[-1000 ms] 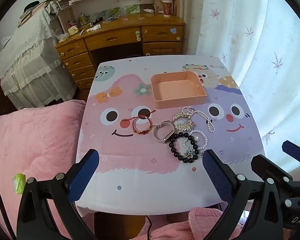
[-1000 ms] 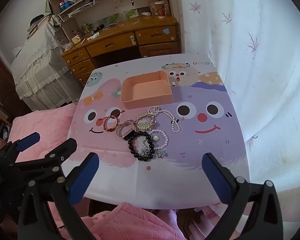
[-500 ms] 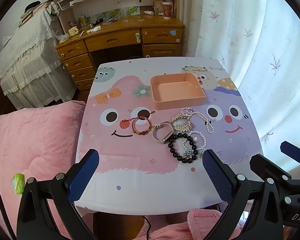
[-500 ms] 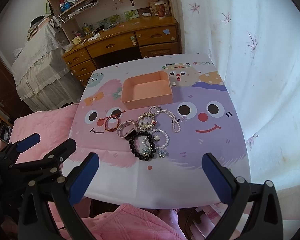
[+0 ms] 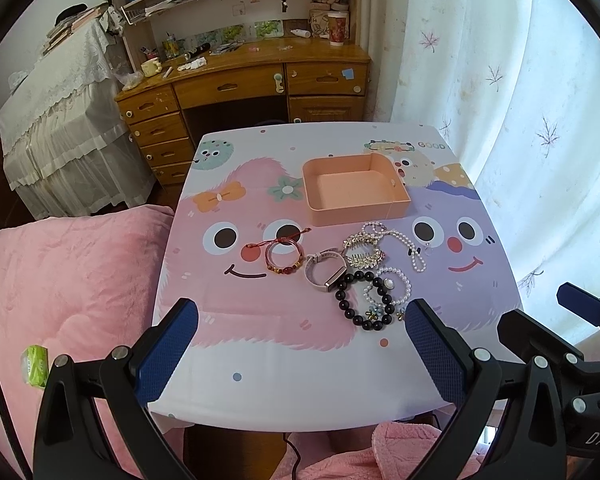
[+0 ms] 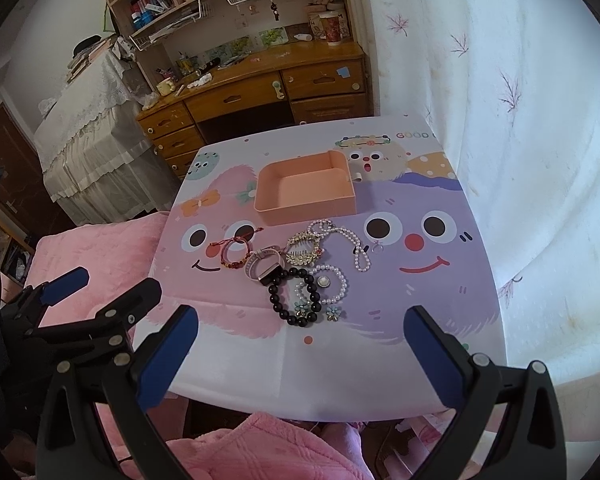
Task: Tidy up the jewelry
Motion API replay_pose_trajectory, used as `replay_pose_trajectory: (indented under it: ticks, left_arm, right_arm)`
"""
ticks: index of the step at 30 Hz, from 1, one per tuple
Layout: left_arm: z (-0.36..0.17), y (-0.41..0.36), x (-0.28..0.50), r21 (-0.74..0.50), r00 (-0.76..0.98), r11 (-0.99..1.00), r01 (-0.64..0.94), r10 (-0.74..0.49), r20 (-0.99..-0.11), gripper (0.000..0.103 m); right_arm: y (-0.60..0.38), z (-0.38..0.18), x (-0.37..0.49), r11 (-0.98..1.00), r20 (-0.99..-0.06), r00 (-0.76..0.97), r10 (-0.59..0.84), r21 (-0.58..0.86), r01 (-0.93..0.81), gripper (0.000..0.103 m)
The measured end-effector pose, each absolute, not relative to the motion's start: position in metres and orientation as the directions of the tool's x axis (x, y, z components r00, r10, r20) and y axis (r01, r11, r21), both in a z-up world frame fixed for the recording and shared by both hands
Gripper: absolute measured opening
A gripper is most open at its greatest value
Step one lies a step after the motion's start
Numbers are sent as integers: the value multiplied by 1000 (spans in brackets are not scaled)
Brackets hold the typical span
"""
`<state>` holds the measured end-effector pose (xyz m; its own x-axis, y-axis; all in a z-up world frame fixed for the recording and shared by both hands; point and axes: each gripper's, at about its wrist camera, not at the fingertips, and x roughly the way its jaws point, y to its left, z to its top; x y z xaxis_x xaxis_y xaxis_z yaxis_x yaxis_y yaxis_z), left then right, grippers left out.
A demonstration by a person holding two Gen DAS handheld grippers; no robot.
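An empty peach box [image 5: 356, 190] [image 6: 306, 190] sits on the cartoon-print table [image 5: 260, 344]. Just in front of it lies a cluster of jewelry: a red string bracelet [image 5: 284, 254] [image 6: 234, 250], a pale watch band [image 5: 325, 270] [image 6: 262, 266], a gold leaf hair comb [image 5: 362, 250] [image 6: 304, 250], a white pearl strand [image 5: 408, 244] [image 6: 350, 246], a black bead bracelet [image 5: 362, 300] [image 6: 296, 296] and a small pearl bracelet [image 5: 392, 286] [image 6: 330, 286]. My left gripper [image 5: 300, 354] and right gripper [image 6: 300, 354] hover open over the table's near edge, short of the jewelry, holding nothing.
A pink blanket [image 5: 60, 288] lies left of the table and pink cloth [image 6: 268, 448] below its near edge. A wooden desk with drawers [image 5: 244, 84] stands behind. A white curtain [image 5: 520, 100] hangs to the right. The other gripper shows at each view's side.
Both views have drawn back and risen slightly, so the table and jewelry sit a little lower and farther. Nothing on the table has moved. Both grippers stay open.
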<state>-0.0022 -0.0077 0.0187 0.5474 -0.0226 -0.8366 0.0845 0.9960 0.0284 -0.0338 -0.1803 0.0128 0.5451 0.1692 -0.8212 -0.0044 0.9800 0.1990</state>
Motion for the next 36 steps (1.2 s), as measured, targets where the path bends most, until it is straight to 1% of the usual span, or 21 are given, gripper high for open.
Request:
replay_pose_trajectory:
  ticks: [19, 28, 36]
  left_arm:
    - [21, -9, -2, 22, 548, 997, 79, -25, -836, 102]
    - [19, -2, -3, 20, 547, 999, 45, -8, -837, 102]
    - [1, 2, -3, 16, 477, 999, 51, -10, -879, 102]
  right_arm:
    - [-183, 25, -29, 976, -811, 550, 198, 215, -34, 103]
    - [-180, 20, -34, 973, -797, 567, 206, 228, -32, 103]
    - [-176, 15, -35, 972, -796, 566, 215, 230, -47, 103]
